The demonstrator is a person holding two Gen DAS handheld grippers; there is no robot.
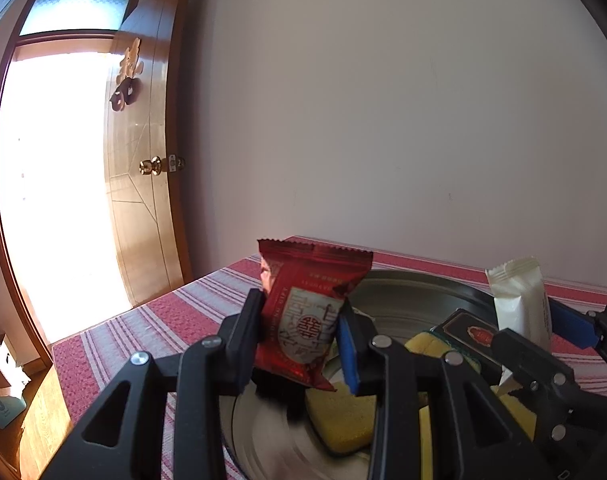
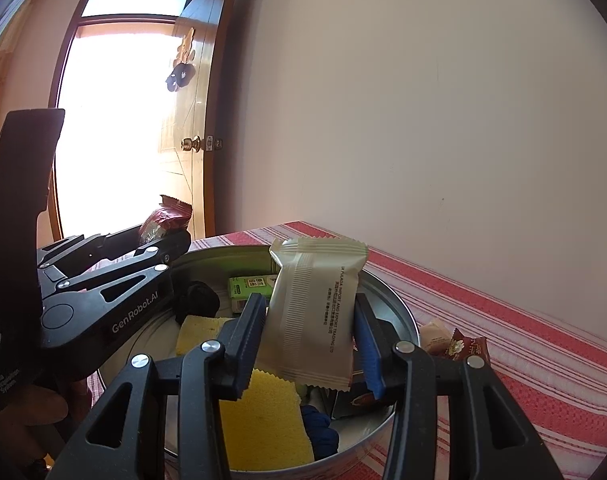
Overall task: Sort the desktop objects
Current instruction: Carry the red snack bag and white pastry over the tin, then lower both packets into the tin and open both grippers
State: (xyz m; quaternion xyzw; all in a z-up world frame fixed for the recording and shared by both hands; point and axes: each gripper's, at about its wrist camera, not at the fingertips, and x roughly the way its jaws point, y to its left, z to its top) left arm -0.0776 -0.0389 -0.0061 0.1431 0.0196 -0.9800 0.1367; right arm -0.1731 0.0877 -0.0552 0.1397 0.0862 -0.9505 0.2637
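round metal tin (image 2: 399, 312) on striped tablecloth (image 2: 523, 352), holding yellow sponges (image 2: 263, 420) | left gripper (image 1: 301, 332) pinching red snack packet (image 1: 307, 312) above tin | right gripper (image 2: 309, 332) pinching cream snack packet (image 2: 315, 312) over tin

Not much room over the round metal tin (image 2: 399, 312): both claws hang side by side above it, the left claw (image 1: 301, 334) clamped on a red snack packet (image 1: 303, 312) and the right claw (image 2: 309, 344) on a cream packet (image 2: 315, 316). The tin floor is crowded with yellow sponges (image 2: 263, 420), a green box (image 2: 249, 286) and dark cloth (image 2: 197, 300). The striped counter (image 2: 543, 380) to the right lies open apart from two small wrapped snacks (image 2: 459, 346) beside the tin, and the wall (image 2: 423, 120) closes off the back.
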